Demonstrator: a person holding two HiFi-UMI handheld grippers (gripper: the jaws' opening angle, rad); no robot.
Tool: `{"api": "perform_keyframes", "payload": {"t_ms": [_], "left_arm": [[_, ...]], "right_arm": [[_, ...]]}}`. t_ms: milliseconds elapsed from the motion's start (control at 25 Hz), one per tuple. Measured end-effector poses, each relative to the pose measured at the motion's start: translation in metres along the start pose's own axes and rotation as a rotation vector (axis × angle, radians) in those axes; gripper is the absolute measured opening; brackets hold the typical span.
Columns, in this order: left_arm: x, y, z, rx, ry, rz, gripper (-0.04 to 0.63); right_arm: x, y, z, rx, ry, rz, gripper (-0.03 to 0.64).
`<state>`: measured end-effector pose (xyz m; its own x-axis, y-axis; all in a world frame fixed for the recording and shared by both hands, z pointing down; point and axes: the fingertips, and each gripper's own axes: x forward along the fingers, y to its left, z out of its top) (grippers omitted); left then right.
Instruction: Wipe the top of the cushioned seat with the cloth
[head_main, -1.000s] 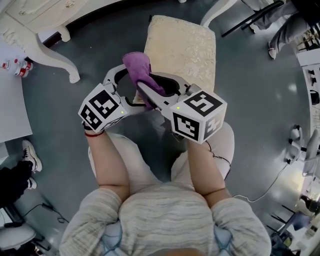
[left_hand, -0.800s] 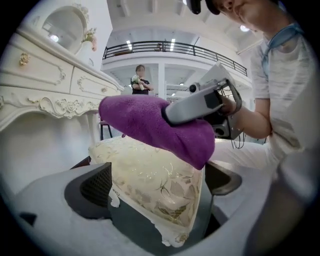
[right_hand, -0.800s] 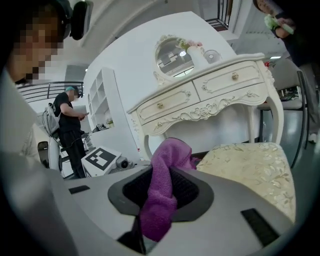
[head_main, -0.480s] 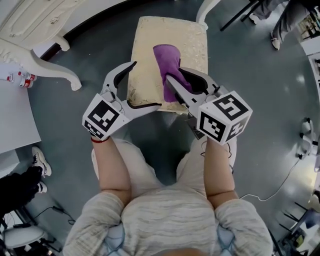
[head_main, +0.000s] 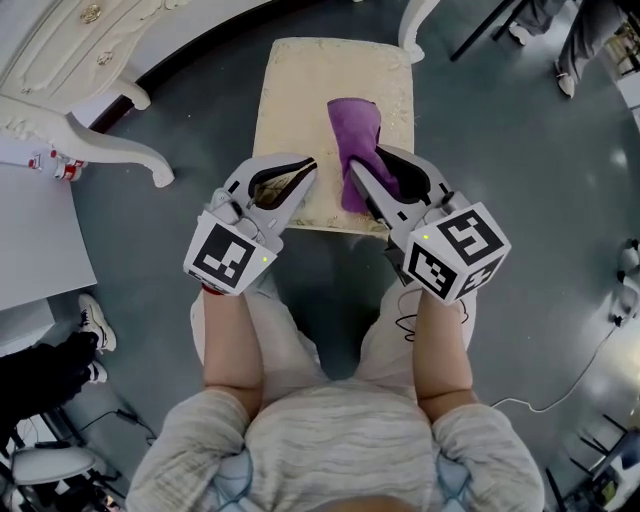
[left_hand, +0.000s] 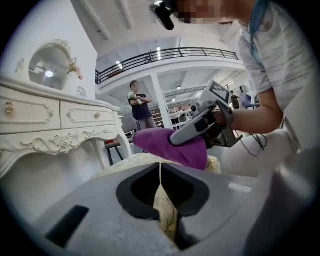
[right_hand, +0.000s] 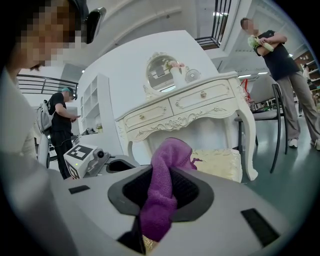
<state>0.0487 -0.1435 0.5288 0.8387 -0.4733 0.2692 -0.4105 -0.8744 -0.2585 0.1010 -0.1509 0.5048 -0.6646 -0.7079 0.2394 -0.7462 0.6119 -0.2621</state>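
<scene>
Purple cloth (head_main: 355, 130), clenched in the right gripper (head_main: 366, 166), rests right of centre on the seat (head_main: 295, 90), whose near edge the left gripper (head_main: 303, 168) has just pinched, apparently steadying it for wiping.

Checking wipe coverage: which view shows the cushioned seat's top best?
The head view: it looks down on nearly the whole cushioned seat, with the purple cloth on its right half. The left gripper view shows only a sliver of its edge; the right gripper view, one corner beyond the cloth.
</scene>
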Motion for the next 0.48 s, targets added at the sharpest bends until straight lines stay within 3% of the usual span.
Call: {"api": "perform_keyframes", "payload": {"t_ms": [80, 280, 480], "left_arm": [[0.002, 0.000, 0.002, 0.004, -0.013, 0.019, 0.012], [-0.004, 0.008, 0.004, -0.075, -0.059, 0.045, 0.012], [0.003, 0.012, 0.012, -0.092, -0.071, 0.030, 0.012]], "right_arm": [[0.000, 0.000, -0.001, -0.011, -0.002, 0.001, 0.091], [0.002, 0.002, 0.000, -0.056, -0.004, 0.013, 0.091], [0.008, 0.001, 0.003, -0.022, 0.024, 0.037, 0.090]]}}
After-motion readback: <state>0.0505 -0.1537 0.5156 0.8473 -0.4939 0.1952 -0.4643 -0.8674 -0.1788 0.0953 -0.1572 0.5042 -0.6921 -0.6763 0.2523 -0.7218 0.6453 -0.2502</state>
